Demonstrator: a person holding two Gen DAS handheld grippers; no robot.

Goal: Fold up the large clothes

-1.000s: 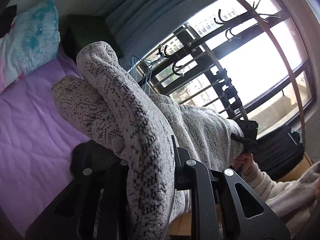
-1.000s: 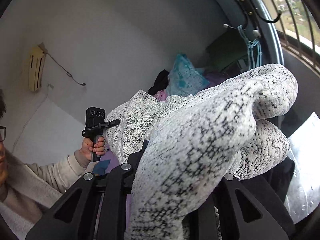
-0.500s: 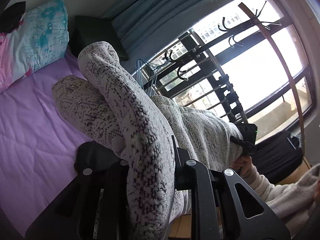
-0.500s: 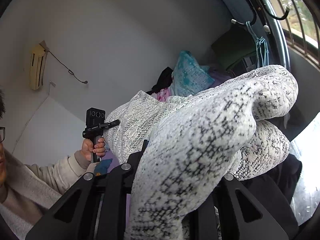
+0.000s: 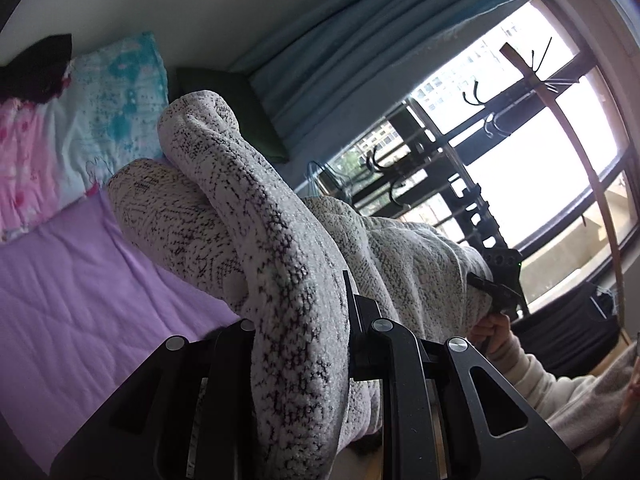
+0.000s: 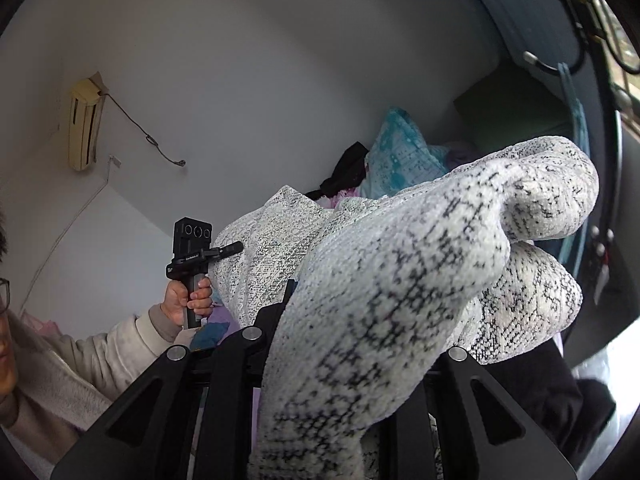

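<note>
Two grippers hold one large grey-and-white knit garment (image 5: 256, 216) up in the air above the bed (image 5: 80, 300); the left gripper (image 5: 304, 332) is clamped on a thick fold of it, the knit bulging out between its black fingers (image 5: 394, 360) and running forward to a rounded end; the right gripper (image 6: 352, 344) is clamped the same way on another fold, which fills most of its view and hides its right finger. The garment stretches between the two, sagging toward the bed but not shown touching it.

Around it: a purple quilted sheet covers the bed; a pillow (image 5: 120, 96) in blue and white lies at its head, with pink printed bedding (image 5: 24, 168) just beside it and a black cloth (image 5: 36, 68) on top; a dark green cushion (image 5: 240, 112) sits in the corner under a blue curtain (image 5: 360, 48); a barred window (image 5: 520, 152) carries hooks and wire hangers (image 5: 324, 176). In the right wrist view the person's left hand (image 6: 188, 300) grips its handle in front of a white wall; an old cream wall unit (image 6: 84, 124) with a trailing cable hangs there.

The small white writing on the left gripper's body is too small to read.
</note>
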